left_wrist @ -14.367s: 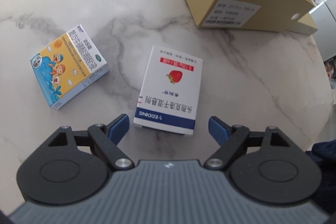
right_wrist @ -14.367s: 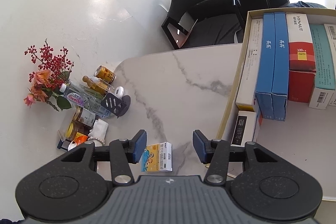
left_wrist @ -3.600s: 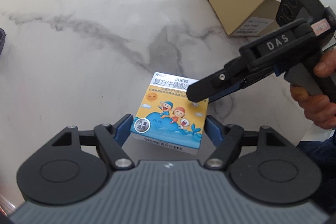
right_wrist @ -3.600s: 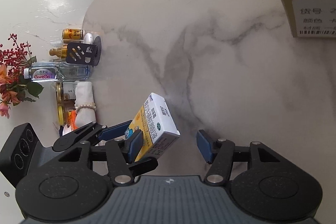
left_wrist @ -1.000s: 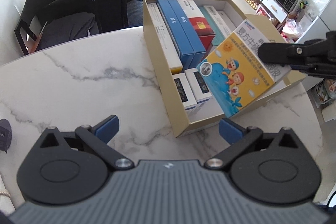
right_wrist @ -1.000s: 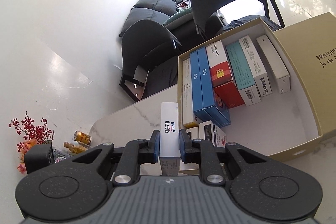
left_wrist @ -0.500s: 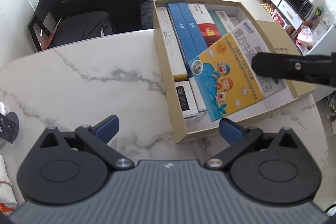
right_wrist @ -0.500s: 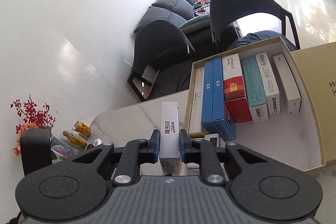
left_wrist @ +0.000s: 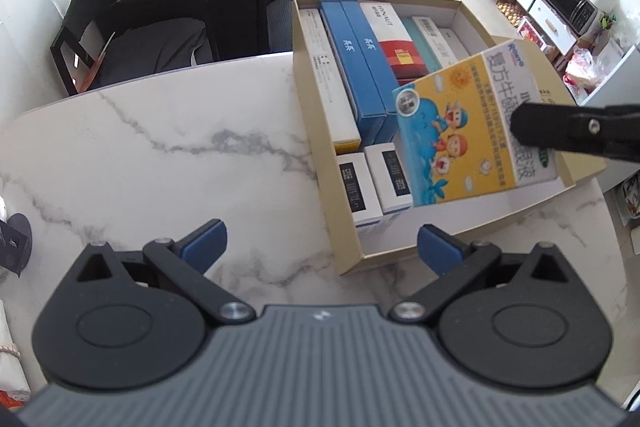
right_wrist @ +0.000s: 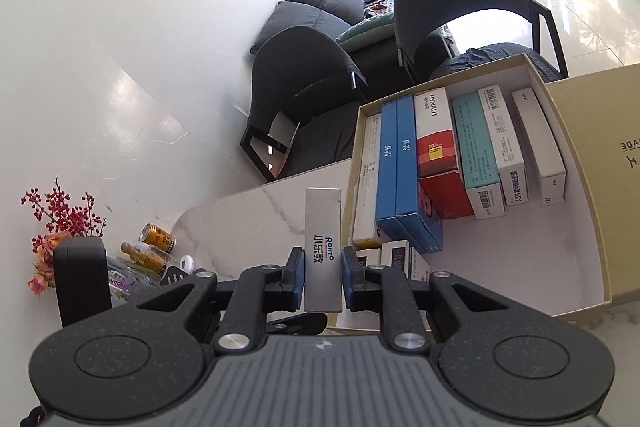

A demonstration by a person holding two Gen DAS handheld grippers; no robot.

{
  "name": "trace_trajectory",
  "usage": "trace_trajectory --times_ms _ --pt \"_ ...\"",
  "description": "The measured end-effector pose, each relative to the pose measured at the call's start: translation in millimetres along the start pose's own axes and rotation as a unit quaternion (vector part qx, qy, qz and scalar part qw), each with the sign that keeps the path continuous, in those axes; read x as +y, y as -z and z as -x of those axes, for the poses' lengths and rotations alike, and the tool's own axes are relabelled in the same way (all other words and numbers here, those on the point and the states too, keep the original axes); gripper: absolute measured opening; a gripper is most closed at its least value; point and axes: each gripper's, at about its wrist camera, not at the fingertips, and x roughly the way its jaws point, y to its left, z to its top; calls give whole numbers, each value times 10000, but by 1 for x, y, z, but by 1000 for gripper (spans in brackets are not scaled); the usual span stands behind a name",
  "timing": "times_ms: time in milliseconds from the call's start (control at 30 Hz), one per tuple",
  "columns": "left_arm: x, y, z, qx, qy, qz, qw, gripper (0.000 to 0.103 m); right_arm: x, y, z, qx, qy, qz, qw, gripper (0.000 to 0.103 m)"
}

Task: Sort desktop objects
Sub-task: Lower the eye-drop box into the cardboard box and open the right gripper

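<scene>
While clamped between R gripper (right_wrist: 323, 277) pads, cartoon med box (left_wrist: 472, 131) above carton (left_wrist: 344, 259).

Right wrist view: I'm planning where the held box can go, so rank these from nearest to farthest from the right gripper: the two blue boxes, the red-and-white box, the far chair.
1. Two blue boxes, left part of the cardboard tray.
2. Red-and-white box, just right of them, close behind.
3. Far chair, beyond the tray.

The right gripper is shut on the cartoon box.

"ROHTO" on held box (right_wrist: 322, 247); "HYNAUT" on red-white box (right_wrist: 434, 131).
</scene>
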Motion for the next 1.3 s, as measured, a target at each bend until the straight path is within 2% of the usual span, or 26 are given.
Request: trace_trajectory --times_ms 100,300,467,600,867,1100,1300 --pt "4 6 -3 75 63 104 9999 103 -9 -3 1 -8 148 -139 9998 21" --pt "9 12 -3 63 -36 249 9997 103 -25 -4 -6 72 484 -213 9986 21" --pt "11 12 -2 26 -175 301 9994 103 -28 -1 -19 177 773 -59 9968 21" --pt "11 12 -2 -5 -280 348 9990 103 -28 0 -38 327 1018 135 9942 21" --pt "14 14 -5 83 -200 369 9991 103 -28 1 -81 635 1343 364 9882 21" --pt "14 19 -7 172 -161 309 9992 103 -38 4 -112 905 1414 400 9850 22" --pt "15 21 -8 221 -148 314 9992 103 -51 4 -117 909 1264 153 9877 24"
